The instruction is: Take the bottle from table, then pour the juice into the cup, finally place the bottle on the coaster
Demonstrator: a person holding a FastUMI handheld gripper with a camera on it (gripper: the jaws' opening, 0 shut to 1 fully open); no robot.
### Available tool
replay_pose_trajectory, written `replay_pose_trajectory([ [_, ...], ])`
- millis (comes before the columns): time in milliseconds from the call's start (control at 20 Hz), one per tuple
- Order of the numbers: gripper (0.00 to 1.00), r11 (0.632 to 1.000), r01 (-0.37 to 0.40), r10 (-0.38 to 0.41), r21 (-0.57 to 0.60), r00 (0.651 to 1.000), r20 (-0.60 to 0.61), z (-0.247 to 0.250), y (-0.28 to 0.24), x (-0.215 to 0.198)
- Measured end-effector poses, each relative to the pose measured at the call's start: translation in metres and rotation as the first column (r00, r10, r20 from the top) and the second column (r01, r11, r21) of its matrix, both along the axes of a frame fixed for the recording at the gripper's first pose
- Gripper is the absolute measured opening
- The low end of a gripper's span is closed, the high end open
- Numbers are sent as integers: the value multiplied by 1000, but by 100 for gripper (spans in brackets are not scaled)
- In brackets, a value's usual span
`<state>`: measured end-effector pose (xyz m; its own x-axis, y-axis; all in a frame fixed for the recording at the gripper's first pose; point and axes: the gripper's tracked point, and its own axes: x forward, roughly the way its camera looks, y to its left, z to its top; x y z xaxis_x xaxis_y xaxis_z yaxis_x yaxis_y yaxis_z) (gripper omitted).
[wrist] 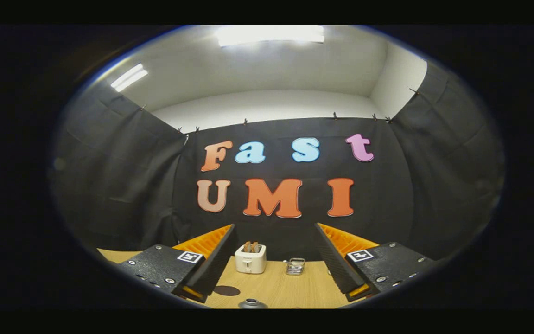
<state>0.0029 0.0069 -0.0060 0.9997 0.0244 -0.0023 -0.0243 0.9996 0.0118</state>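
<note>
My gripper [274, 293] is open, its two fingers spread wide above the wooden table [290, 287] with nothing between them. Just below and between the fingers shows the grey cap of the bottle [252, 304], only its top visible. A dark round coaster [226, 291] lies flat on the table close to the left finger. Beyond the fingers, near the table's far edge, stands a small clear glass cup [295, 266].
A white toaster [250, 258] with bread slices in its slots stands at the table's far edge, left of the cup. Black cloth walls close the booth behind and on both sides of the table.
</note>
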Motion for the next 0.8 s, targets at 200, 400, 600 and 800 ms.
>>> replay_pose_trajectory([
  [200, 97, 1000, -11, 12, -9, 1000, 6, -2, 2, -1],
  [400, 97, 1000, -24, 24, -16, 1000, -7, -10, 6, -1],
  [600, 97, 999, -33, 33, -11, 999, -5, -13, 9, -2],
  [800, 97, 999, -35, 34, -6, 999, -22, -26, 7, -6],
])
